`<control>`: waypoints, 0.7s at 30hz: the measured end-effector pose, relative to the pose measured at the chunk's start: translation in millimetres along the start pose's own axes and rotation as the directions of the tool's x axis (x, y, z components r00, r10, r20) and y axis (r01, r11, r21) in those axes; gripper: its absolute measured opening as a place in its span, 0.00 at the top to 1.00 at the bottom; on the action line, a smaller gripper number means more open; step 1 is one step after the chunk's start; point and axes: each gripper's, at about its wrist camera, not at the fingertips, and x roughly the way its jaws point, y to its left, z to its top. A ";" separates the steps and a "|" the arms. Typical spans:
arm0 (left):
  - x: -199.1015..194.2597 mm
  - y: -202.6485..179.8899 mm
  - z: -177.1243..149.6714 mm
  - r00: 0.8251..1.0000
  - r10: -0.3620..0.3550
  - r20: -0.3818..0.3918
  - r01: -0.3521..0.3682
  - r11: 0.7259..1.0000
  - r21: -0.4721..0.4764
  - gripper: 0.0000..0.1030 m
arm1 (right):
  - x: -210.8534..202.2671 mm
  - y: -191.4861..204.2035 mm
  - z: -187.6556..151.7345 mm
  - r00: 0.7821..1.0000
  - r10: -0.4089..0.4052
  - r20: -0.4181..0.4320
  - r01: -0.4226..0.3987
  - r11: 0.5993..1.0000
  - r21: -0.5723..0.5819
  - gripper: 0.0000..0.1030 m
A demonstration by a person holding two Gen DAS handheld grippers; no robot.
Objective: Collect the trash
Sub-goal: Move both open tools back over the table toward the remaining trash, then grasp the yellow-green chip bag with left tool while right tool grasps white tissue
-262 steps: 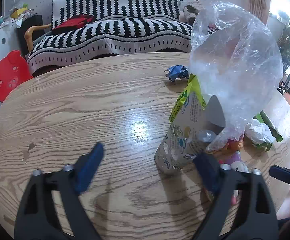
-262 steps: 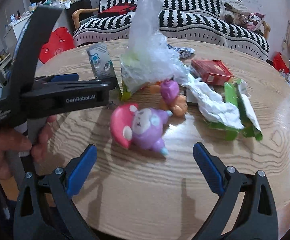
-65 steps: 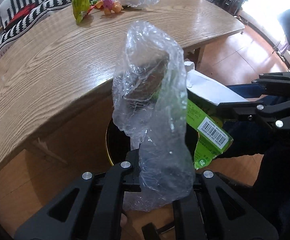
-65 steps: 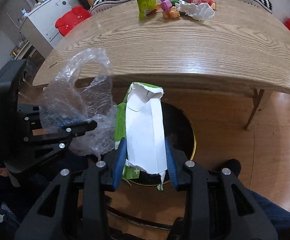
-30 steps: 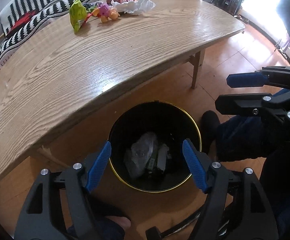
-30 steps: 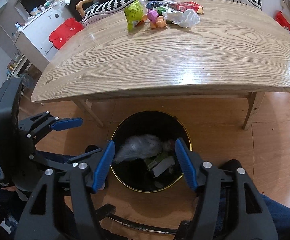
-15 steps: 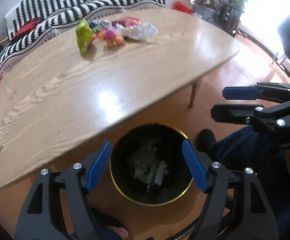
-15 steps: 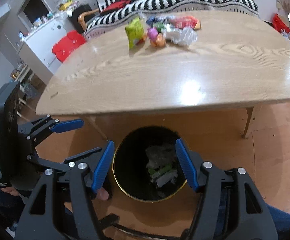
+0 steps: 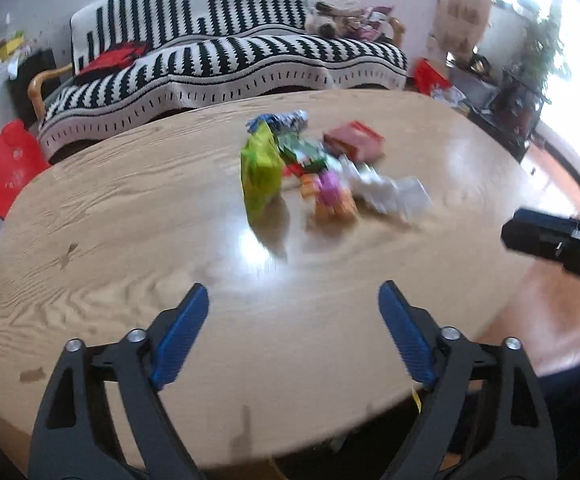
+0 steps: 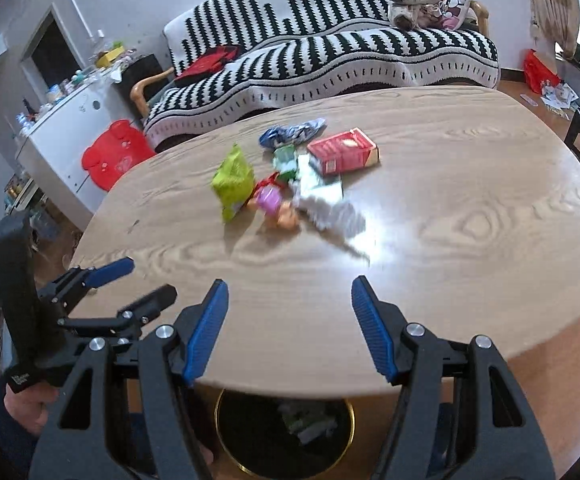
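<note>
Right wrist view: both grippers empty above the near table edge, litter heaped mid-table.
Right gripper (image 10: pixel 288 308) spread; left gripper (image 9: pixel 294 320) opening, nothing between. Green snack bag (image 10: pixel 233 182), red carton (image 10: pixel 343 151) and crumpled white paper (image 10: pixel 324 208) lie clustered on the oval table (image 10: pixel 470 240). Bag looks light, crinkly, probably slippery: pinch its upper edge.
</note>
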 end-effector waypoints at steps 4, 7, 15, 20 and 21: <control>30.0 14.9 34.4 0.998 0.061 0.010 -0.061 0.998 -0.031 0.16 | 38.3 -16.3 28.5 1.000 -0.008 -0.013 0.009 0.999 0.049 0.39; 52.3 30.3 51.5 0.997 0.075 0.014 -0.073 0.994 -0.078 0.15 | 67.9 -35.2 41.0 0.999 -0.025 -0.035 0.028 0.996 0.089 0.39; 101.4 44.0 68.5 0.999 0.037 -0.019 -0.040 0.989 -0.139 0.15 | 110.0 -43.7 49.7 0.994 -0.015 -0.109 0.027 0.993 0.114 0.39; 117.5 40.5 71.4 0.998 0.070 -0.001 -0.069 0.991 -0.115 0.15 | 126.5 -41.3 49.8 0.992 -0.056 -0.118 0.068 0.992 0.105 0.40; 119.6 40.2 71.2 0.997 0.074 0.004 -0.073 0.991 -0.115 0.15 | 130.0 -40.9 49.7 0.991 -0.055 -0.125 0.069 0.992 0.109 0.40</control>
